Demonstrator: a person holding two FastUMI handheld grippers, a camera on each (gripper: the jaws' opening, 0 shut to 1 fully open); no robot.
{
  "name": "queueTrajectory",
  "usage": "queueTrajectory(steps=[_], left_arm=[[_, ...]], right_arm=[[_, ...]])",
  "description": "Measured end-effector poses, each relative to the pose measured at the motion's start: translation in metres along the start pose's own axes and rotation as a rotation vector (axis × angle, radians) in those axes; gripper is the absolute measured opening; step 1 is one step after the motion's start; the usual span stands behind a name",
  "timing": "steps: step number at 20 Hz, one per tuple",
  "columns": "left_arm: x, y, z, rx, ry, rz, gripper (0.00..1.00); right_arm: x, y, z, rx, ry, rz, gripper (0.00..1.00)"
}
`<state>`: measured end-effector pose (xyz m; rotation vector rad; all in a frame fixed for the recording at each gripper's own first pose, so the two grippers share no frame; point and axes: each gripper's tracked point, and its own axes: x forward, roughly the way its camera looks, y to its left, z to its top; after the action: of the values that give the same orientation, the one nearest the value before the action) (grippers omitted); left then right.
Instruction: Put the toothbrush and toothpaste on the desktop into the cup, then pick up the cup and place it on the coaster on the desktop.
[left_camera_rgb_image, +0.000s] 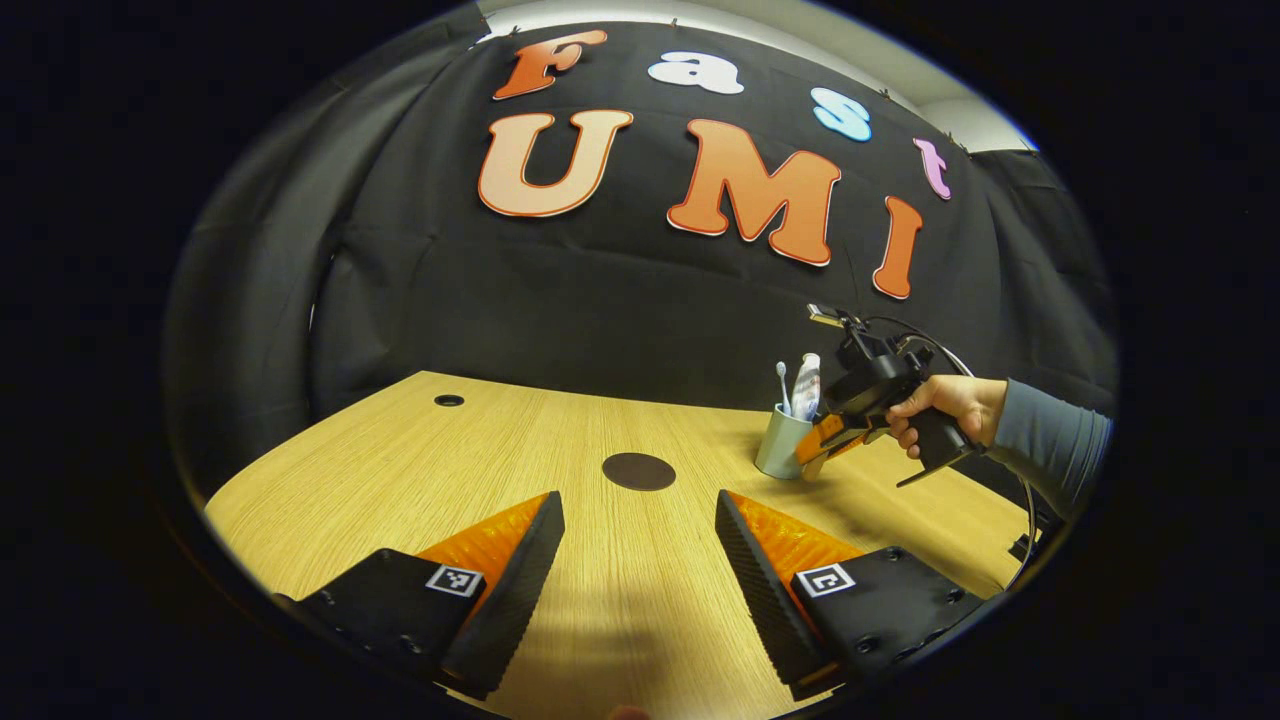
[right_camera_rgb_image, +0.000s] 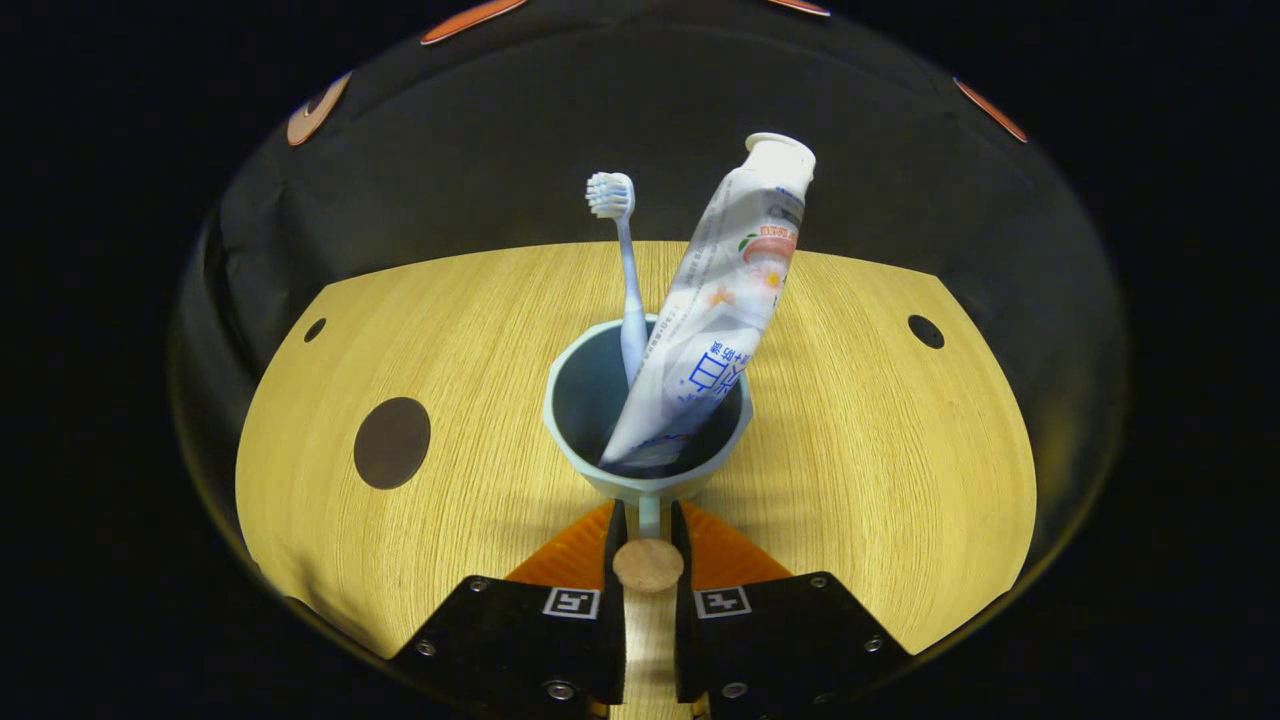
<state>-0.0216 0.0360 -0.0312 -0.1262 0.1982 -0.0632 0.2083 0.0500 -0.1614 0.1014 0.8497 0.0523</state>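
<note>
Cup (right_camera_rgb_image: 648, 420) of pale blue-grey, round-mouthed and smooth, stands on a light wood-grain desktop (right_camera_rgb_image: 880, 420) in the right gripper view, with a toothbrush (right_camera_rgb_image: 622, 270) and a toothpaste tube (right_camera_rgb_image: 715, 310) inside it. The toothbrush stands nearly upright, bristles at the top; the soft printed tube leans to the right, its white cap uppermost, and its lower end is hidden inside the cup. The right gripper (right_camera_rgb_image: 648, 525) has its two fingers drawn narrow around the cup's thin handle, one on each side, with a round wooden knob just below them; the exact contact is hard to make out. A flat, dark round coaster (right_camera_rgb_image: 392, 443) lies on the desktop to the left, well apart from the cup. In the left gripper view, the left gripper (left_camera_rgb_image: 640, 540) hangs above the desktop with its ridged fingers spread wide and nothing between them, the coaster just beyond them. Farther right, a hand (left_camera_rgb_image: 945, 405) in a grey sleeve (left_camera_rgb_image: 1050, 440) holds the right gripper against the cup, whose near side it partly hides.
</note>
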Motion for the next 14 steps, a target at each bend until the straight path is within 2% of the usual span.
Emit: queueTrajectory(steps=[6, 14], left_arm=[[-0.004, 0.004, -0.003, -0.007, 0.008, 0.01, 0.98], [-0.009, 0.007, -0.004, 0.0, 0.007, 0.025, 0.98]], right_arm=[[0.003, 0.001, 0.004, -0.033, -0.046, 0.03, 0.2], [-0.001, -0.003, 0.021, -0.139, -0.079, 0.092, 0.2]])
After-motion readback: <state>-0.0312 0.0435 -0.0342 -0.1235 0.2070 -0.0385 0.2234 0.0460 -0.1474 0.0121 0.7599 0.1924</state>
